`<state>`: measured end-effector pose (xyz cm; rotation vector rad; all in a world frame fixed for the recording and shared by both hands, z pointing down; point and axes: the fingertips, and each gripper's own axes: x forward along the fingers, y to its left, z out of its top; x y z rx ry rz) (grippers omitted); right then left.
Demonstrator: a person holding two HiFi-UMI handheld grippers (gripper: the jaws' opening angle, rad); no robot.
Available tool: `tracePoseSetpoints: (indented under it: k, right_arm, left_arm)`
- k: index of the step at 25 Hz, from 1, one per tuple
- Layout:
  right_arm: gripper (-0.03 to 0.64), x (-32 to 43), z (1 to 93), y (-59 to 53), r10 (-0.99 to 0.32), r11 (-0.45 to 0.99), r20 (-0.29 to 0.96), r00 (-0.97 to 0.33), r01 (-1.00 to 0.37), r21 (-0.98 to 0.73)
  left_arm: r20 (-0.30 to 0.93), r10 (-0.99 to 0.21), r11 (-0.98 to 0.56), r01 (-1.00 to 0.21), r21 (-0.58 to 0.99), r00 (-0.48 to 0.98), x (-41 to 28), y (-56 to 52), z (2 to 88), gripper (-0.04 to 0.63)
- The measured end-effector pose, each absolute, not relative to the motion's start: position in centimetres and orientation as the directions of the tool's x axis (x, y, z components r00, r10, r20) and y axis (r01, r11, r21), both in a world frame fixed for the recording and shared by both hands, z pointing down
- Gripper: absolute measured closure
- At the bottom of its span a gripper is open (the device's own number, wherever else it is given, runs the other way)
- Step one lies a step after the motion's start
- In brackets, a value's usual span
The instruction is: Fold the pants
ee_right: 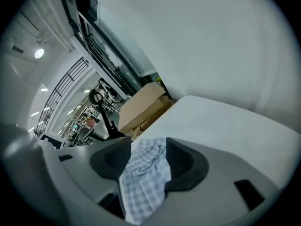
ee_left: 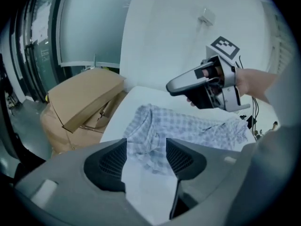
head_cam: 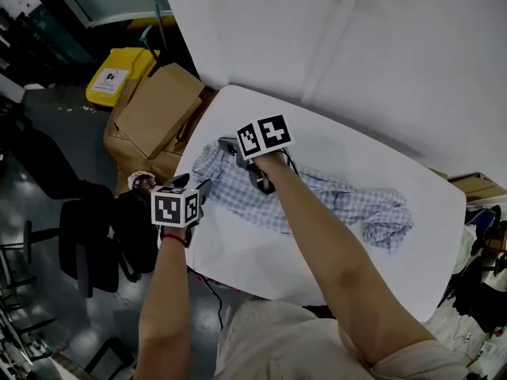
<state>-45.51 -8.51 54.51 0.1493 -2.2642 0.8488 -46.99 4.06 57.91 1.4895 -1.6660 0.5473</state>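
1. Blue-checked pants [head_cam: 341, 200] lie crumpled across the white table [head_cam: 261, 264].
2. The left gripper [ee_left: 146, 155], jaws wide and empty, hangs just short of the pants' near edge.
3. The right gripper [ee_right: 146, 160] is at the pants' left end, jaws spread, with loose checked fabric between them.

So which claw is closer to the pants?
Right. The right claw is over the pants, cloth between its open jaws; the left claw hangs at the table edge, short of them.
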Motion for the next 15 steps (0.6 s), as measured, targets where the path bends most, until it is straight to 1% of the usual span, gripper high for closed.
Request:
tracePoseSetpoints:
  k: [4, 6, 7, 9, 10, 12, 13, 14, 15]
  right_arm:
    - [0.389, -43.3, 51.6, -9.8, 0.128, 0.801, 0.615, -0.778, -0.284, -0.527]
    - [0.426, -41.3, 50.5, -9.9, 0.141, 0.82, 0.602, -0.786, -0.248, -0.516]
    - [0.457, -40.3, 50.0, -9.8, 0.146, 0.836, 0.6, -0.787, -0.226, -0.5]
    - [0.543, -37.9, 49.3, -9.5, 0.147, 0.875, 0.603, -0.784, -0.181, -0.449]
    - [0.56, -36.7, 49.3, -9.4, 0.148, 0.893, 0.61, -0.778, -0.16, -0.421]
    - [0.559, -34.8, 49.9, -8.9, 0.155, 0.924, 0.639, -0.753, -0.118, -0.363]
    - [0.535, -34.0, 50.5, -8.6, 0.161, 0.937, 0.662, -0.732, -0.097, -0.335]
    - [0.488, -33.4, 51.2, -8.2, 0.166, 0.949, 0.688, -0.706, -0.074, -0.305]
    - [0.469, -32.9, 51.9, -7.9, 0.169, 0.961, 0.715, -0.679, -0.048, -0.272]
  left_arm:
    - [0.787, -0.617, 0.194, -0.972, 0.131, -0.017, -47.0, 4.3, 55.6, 0.347]
    - [0.775, -0.632, 0.176, -0.977, 0.124, -0.015, -46.3, 4.2, 54.4, 0.348]
    - [0.767, -0.642, 0.161, -0.979, 0.129, -0.004, -45.7, 4.1, 53.7, 0.348]
    - [0.754, -0.656, 0.127, -0.98, 0.151, 0.031, -44.3, 3.5, 53.0, 0.348]
    - [0.754, -0.655, 0.113, -0.98, 0.161, 0.048, -43.6, 3.1, 53.0, 0.35]
    - [0.768, -0.638, 0.094, -0.984, 0.15, 0.056, -42.8, 2.5, 53.7, 0.357]
    - [0.778, -0.626, 0.08, -0.989, 0.126, 0.048, -42.6, 2.1, 54.2, 0.36]
    - [0.789, -0.614, 0.062, -0.994, 0.091, 0.034, -42.6, 1.6, 54.6, 0.36]
    - [0.798, -0.603, 0.039, -0.998, 0.048, 0.014, -42.8, 1.0, 54.9, 0.36]
